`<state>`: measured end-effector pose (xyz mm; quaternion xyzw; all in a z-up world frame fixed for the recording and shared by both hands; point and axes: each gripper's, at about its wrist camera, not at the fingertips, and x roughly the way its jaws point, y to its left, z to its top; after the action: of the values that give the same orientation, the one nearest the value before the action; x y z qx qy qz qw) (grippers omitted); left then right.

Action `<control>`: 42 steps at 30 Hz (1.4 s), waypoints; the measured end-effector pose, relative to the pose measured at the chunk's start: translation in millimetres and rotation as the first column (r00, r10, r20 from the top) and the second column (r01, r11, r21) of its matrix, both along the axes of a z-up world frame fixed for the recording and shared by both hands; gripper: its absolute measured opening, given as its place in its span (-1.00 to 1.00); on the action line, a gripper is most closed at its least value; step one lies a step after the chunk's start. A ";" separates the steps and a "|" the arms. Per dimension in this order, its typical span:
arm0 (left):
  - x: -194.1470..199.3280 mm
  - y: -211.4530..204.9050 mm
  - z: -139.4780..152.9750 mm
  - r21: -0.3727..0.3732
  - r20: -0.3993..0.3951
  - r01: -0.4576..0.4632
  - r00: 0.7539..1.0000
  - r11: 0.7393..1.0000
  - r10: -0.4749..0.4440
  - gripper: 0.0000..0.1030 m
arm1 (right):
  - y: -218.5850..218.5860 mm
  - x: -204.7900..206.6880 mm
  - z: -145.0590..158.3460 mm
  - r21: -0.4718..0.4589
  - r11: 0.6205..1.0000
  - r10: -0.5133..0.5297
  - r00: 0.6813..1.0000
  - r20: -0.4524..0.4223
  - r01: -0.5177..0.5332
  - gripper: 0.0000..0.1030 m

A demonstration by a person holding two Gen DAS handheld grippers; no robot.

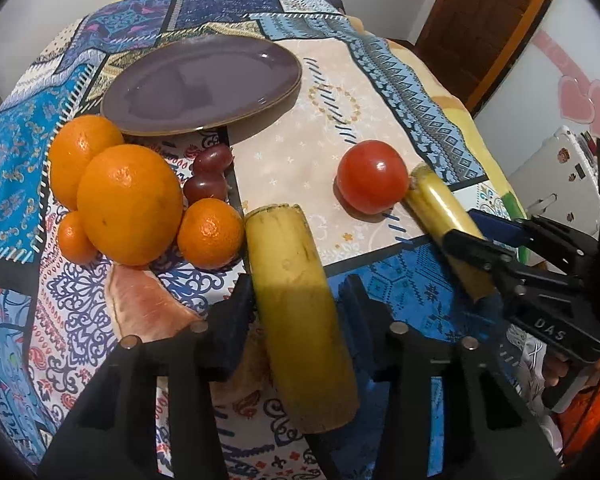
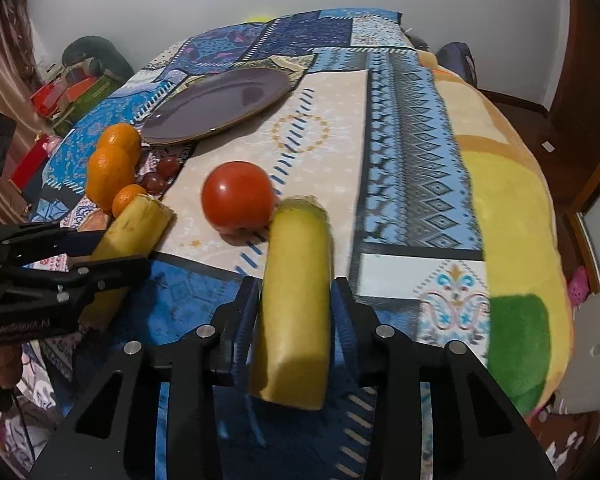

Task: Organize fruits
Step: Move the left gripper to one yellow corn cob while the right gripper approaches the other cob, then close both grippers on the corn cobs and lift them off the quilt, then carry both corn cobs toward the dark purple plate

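We hold a banana piece in each gripper. Left gripper [image 1: 296,300] is closed on the left banana [image 1: 296,304], pads pressing both sides of it, cut end pointing toward the plate [image 1: 200,84]. Right gripper [image 2: 296,312] is likewise clamped on the right banana [image 2: 296,300]; its far end sits just beside the tomato [image 2: 238,198], possibly touching, we can't tell.

From the left wrist view, the right gripper [image 1: 465,236] comes in from the right, and the right banana [image 1: 439,216] ends next to the tomato [image 1: 371,176].

The plate is purple and sits at the far side on the patchwork cloth [image 1: 339,92]. Just in front of it lies a cluster: two oranges [image 1: 128,204], two mandarins [image 1: 210,232], two grapes [image 1: 208,176], all touching or nearly so. The left banana's cut end is just beside the nearer mandarin.

Both bananas appear lifted off the cloth.
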<state>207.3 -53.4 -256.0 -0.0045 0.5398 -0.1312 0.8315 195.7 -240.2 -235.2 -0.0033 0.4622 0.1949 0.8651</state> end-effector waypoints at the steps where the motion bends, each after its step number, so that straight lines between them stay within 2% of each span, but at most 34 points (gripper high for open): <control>1: 2.0 0.3 -1.8 -0.005 -0.006 -0.005 1.000 1.000 0.005 -0.18 | -1.0 1.0 -0.6 -0.001 1.000 -0.003 1.000 -0.001 0.003 -0.33; 11: 9.0 0.0 -4.8 -0.021 0.015 -0.012 1.000 1.000 0.012 -0.26 | 8.5 17.2 -18.6 -0.014 1.000 0.020 0.999 -0.028 -0.020 -0.32; 18: 4.2 2.3 7.4 -0.032 0.048 -0.012 0.999 0.999 0.013 -0.29 | 4.9 13.6 -14.4 0.003 1.000 -0.003 1.000 -0.016 0.003 -0.33; 31: -17.4 21.5 70.8 -0.036 0.226 -0.042 0.973 0.998 0.049 -0.30 | 5.4 2.8 42.0 0.008 1.000 -0.022 0.989 0.143 0.021 -0.33; 42: -1.5 49.6 113.2 -0.059 0.338 -0.110 0.933 0.992 0.123 -0.30 | 25.4 19.0 81.6 0.001 1.000 0.005 0.963 0.269 -0.005 -0.33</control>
<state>205.9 -3.8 -142.8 -0.0300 0.3839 -0.0910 0.9184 214.7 -214.8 -153.6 -0.0303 0.3404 0.1952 0.9193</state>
